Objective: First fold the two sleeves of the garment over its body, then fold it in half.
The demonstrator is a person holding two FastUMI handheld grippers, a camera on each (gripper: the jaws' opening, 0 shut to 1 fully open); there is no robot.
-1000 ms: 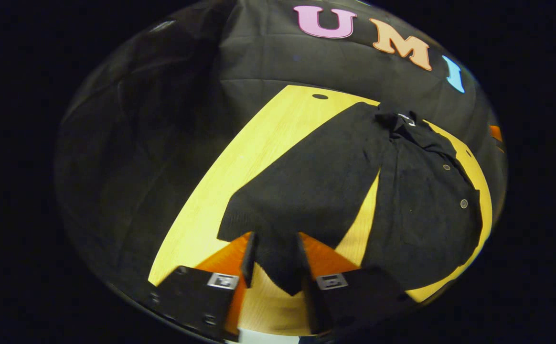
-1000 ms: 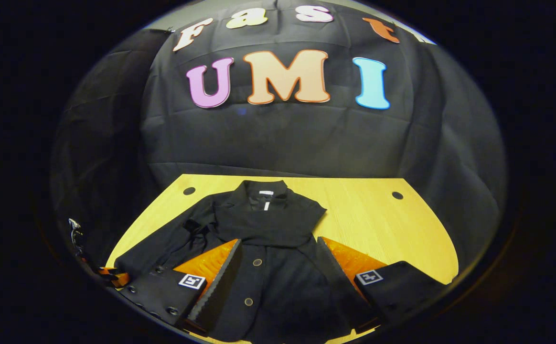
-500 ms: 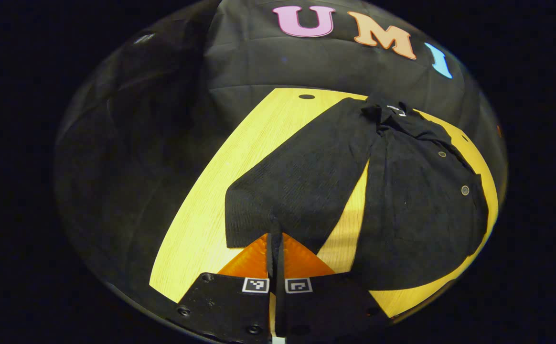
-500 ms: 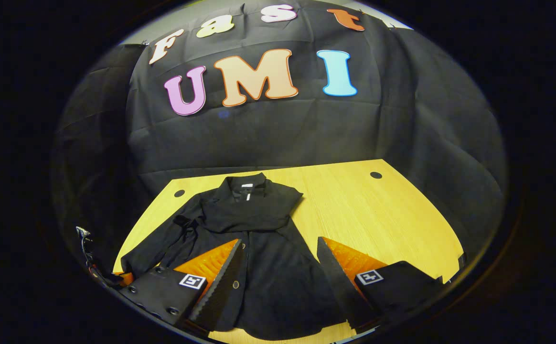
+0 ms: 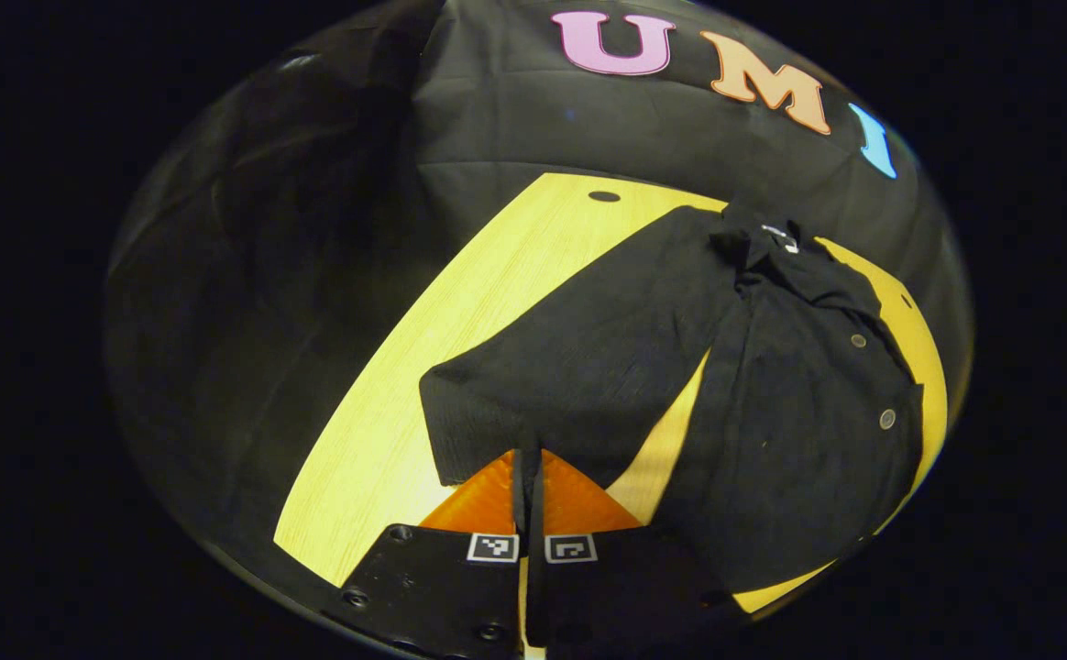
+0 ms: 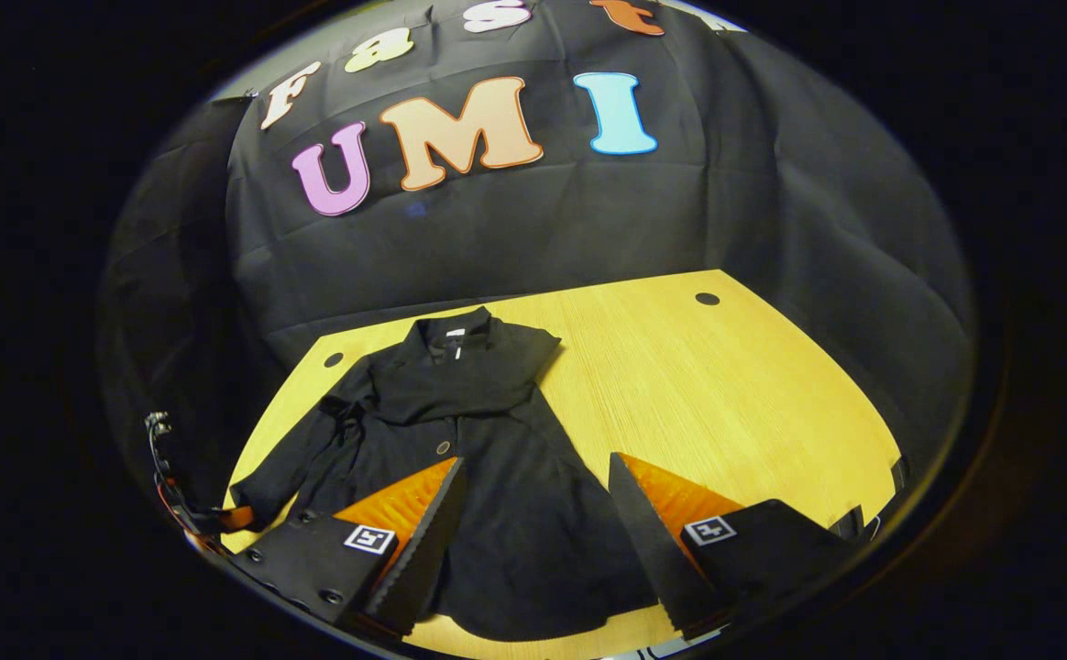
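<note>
A black buttoned jacket lies flat on the yellow wooden table, collar toward the wall. One sleeve lies folded across its chest. The other sleeve stretches out from the shoulder toward me, and my left gripper is shut on its cuff edge. The jacket's body lies to the right of that sleeve. My right gripper hovers open over the jacket's lower half, with nothing held between its fingers. The left gripper also appears at the far sleeve's end in the right gripper view.
The table has small round holes near its back corners. Bare tabletop spreads to the right of the jacket in the right gripper view. Black cloth walls close off the back and sides.
My left gripper went from open around the cuff to shut on it. The right gripper swung so that the jacket slid left and farther away in its view.
</note>
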